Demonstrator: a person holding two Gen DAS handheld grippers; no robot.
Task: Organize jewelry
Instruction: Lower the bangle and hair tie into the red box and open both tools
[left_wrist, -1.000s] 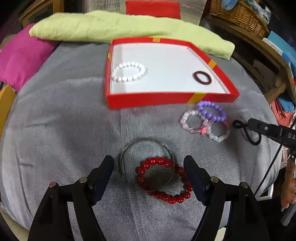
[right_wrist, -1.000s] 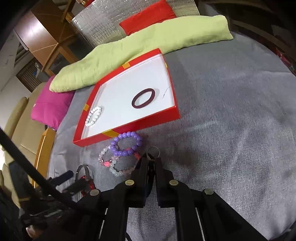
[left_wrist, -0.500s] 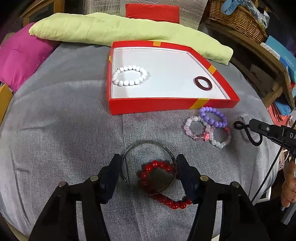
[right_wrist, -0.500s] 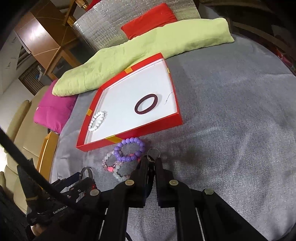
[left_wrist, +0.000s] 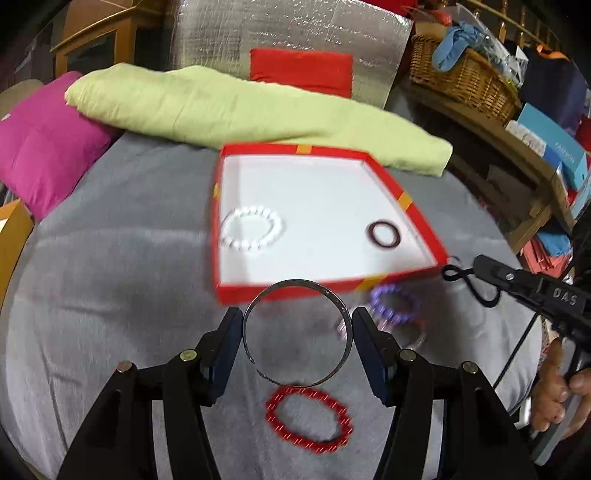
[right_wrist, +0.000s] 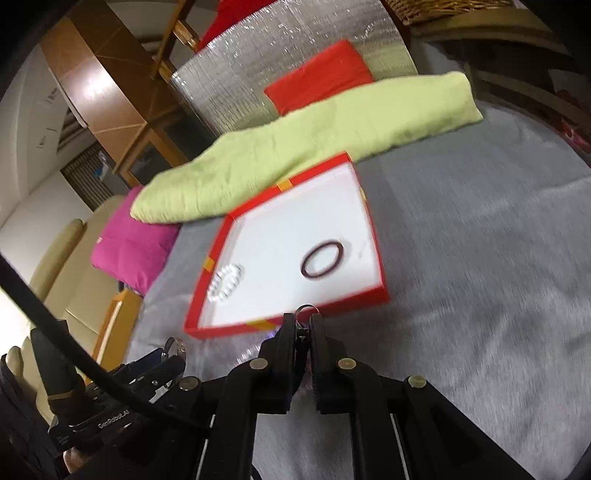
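My left gripper (left_wrist: 295, 328) is shut on a silver bangle (left_wrist: 255, 310) and holds it in the air just before the red tray (left_wrist: 295, 290). The tray holds a white bead bracelet (left_wrist: 253, 232) and a dark ring (left_wrist: 384, 234). A red bead bracelet (left_wrist: 308, 421) lies on the grey cloth below the bangle. A purple bead bracelet (left_wrist: 393, 304) lies right of it. My right gripper (right_wrist: 302, 325) is shut on a small metal ring with a black cord (right_wrist: 306, 308), near the tray's (right_wrist: 288, 325) front edge. The right gripper also shows in the left wrist view (left_wrist: 476, 264).
A green cushion (left_wrist: 240, 107) lies behind the tray, a pink cushion (left_wrist: 40, 140) at the left. A wicker basket (left_wrist: 461, 77) and boxes stand on shelves at the right. The grey cloth (right_wrist: 480, 295) stretches right of the tray.
My left gripper has closed on the silver bangle and lifted it off the red bracelet toward the tray. My right gripper has risen and moved toward the tray's front edge.
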